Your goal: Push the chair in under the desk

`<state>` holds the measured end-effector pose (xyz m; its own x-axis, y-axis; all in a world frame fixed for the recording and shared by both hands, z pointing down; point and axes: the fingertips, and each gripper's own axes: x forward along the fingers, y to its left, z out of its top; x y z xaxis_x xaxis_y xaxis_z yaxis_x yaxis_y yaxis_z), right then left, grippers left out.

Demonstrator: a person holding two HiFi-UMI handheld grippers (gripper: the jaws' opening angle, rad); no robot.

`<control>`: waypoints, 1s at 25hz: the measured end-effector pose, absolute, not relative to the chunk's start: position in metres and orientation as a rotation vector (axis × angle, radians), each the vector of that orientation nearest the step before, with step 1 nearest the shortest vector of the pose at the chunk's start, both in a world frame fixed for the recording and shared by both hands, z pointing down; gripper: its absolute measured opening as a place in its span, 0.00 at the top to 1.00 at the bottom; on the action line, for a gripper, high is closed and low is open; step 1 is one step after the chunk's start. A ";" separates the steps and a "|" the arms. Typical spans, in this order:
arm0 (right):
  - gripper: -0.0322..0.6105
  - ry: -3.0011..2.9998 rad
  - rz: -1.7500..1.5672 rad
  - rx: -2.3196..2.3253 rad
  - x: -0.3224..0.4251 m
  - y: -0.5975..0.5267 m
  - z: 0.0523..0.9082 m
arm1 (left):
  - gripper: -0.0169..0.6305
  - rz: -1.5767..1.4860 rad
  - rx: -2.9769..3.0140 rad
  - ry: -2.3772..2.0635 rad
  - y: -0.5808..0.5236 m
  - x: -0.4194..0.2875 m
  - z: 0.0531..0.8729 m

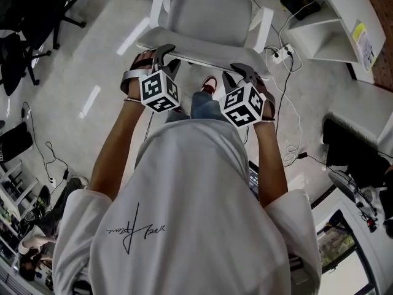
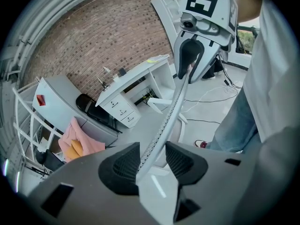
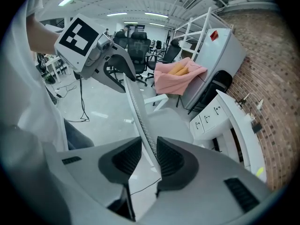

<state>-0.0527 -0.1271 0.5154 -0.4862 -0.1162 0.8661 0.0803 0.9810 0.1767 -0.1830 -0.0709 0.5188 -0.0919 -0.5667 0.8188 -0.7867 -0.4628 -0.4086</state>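
The white chair [image 1: 207, 14] (just one, mesh-backed, with a grey padded seat) stands on a glossy pale floor [image 1: 101, 54]. Its top rail runs between both pairs of fingers and its seat lies beyond them. The left gripper [image 1: 167, 59] straddles the rail loosely, with a gap at one pad, while the right gripper [image 1: 238, 74] is clamped on it. Past the fingertips, well apart from the chair, one white drawered desk [image 2: 136, 77] stands against a rough brick wall [image 2: 108, 36].

Chair [image 1: 209, 14]: smooth wht plastic frame w/ mesh back; floor [image 1: 92, 60] glossy; wall [image 2: 103, 36] rough brick; pink cloth [image 3: 180, 81] matt
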 end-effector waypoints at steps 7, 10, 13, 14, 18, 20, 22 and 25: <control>0.76 -2.082 -0.210 0.027 -0.049 -0.136 0.514 | 0.71 1.603 1.959 -1.488 -0.085 -0.182 0.519; 0.76 -2.087 -0.204 0.033 -0.047 -0.145 0.515 | 0.70 1.618 1.953 -1.488 -0.096 -0.180 0.520; 0.76 -2.098 -0.195 0.043 -0.045 -0.153 0.513 | 0.70 1.633 1.948 -1.488 -0.106 -0.180 0.518; 0.76 -2.103 -0.194 0.050 -0.045 -0.155 0.513 | 0.70 1.637 1.946 -1.488 -0.109 -0.180 0.518; 0.76 -2.118 -0.195 0.075 -0.042 -0.167 0.514 | 0.70 1.661 1.937 -1.480 -0.124 -0.178 0.519; 0.76 -2.125 -0.181 0.079 -0.040 -0.173 0.514 | 0.70 1.673 1.936 -1.478 -0.131 -0.176 0.518; 0.76 -2.126 -0.168 0.083 -0.038 -0.178 0.512 | 0.70 1.683 1.938 -1.473 -0.137 -0.174 0.517; 0.76 -2.126 -0.174 0.093 -0.040 -0.184 0.510 | 0.70 1.697 1.943 -1.476 -0.145 -0.177 0.515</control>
